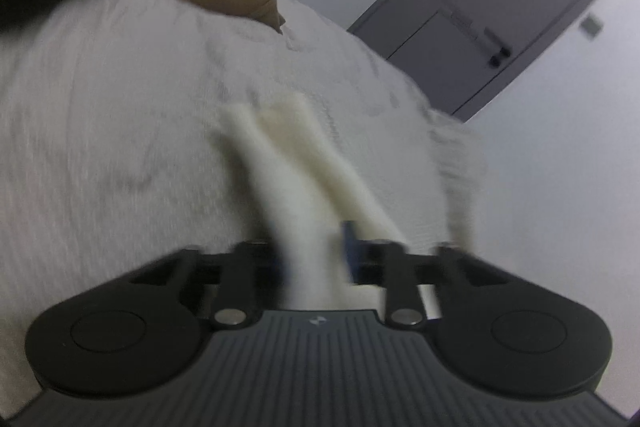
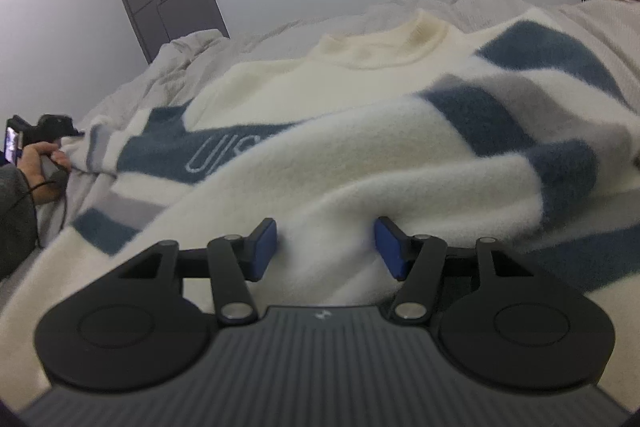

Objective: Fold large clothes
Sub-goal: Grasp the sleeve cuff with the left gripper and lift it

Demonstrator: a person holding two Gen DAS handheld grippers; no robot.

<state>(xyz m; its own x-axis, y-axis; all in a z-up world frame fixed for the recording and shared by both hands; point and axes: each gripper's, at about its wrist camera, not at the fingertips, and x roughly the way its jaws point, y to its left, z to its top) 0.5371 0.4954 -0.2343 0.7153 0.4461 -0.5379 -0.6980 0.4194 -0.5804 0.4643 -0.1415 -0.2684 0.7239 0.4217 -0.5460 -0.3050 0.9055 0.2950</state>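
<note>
Left gripper (image 1: 316, 255), blurred, seems pinched on the sweater (image 2: 360, 163) for folding; right gripper (image 2: 325, 247) spread around a fold near the bed (image 2: 592, 23) edge.

Your right gripper (image 2: 325, 247) has its fingers (image 2: 264, 247) spread around a raised fold of the cream-and-blue sweater (image 2: 360, 147). The sweater lies across the bed (image 2: 592, 23), and your left hand (image 2: 40, 163) grips its far sleeve edge.

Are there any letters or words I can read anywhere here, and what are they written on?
"UIS": thin white outline letters on the blue stripe of the cream sweater; a fold of the sweater hides the rest of the word.
Small white logo on the right hand-held gripper: a mark only, no letters to read.
Small glowing screen at the left edge of the right wrist view: too small to read.
Left wrist view: blurred, nothing readable.
</note>
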